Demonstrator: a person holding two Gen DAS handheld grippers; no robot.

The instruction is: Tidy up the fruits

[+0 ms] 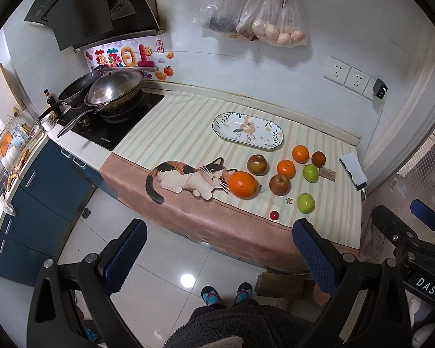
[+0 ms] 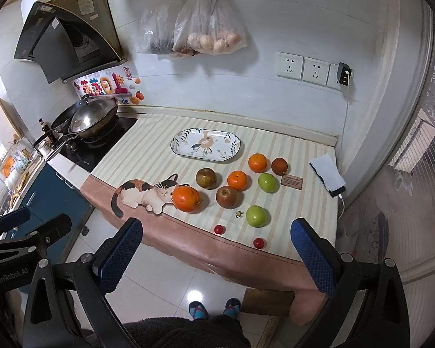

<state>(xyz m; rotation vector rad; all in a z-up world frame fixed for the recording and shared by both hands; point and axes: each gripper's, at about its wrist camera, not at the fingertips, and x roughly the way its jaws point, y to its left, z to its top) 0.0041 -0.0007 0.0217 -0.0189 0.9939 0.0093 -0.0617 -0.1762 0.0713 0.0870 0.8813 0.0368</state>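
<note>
An empty oval floral plate [image 1: 248, 130] [image 2: 206, 145] lies at the back of the striped cloth. In front of it lie loose fruits: a large orange [image 1: 242, 184] [image 2: 186, 199], two smaller oranges [image 2: 237, 180] [image 2: 257, 162], two brownish apples [image 2: 206, 178] [image 2: 226, 197], two green apples [image 2: 267, 183] [image 2: 256, 216], a dark round fruit [image 2: 279, 166] and two small red tomatoes [image 2: 219, 229] [image 2: 258, 243]. My left gripper [image 1: 220, 256] and right gripper [image 2: 217, 256] are both open and empty, held off the counter's front edge above the floor.
A stove with a wok [image 1: 116, 90] is left of the cloth. A phone with a white cloth [image 2: 327, 178] lies at the right edge. Bags of eggs [image 2: 211, 37] and scissors hang on the wall. A small brown card [image 2: 292, 181] lies near the fruits.
</note>
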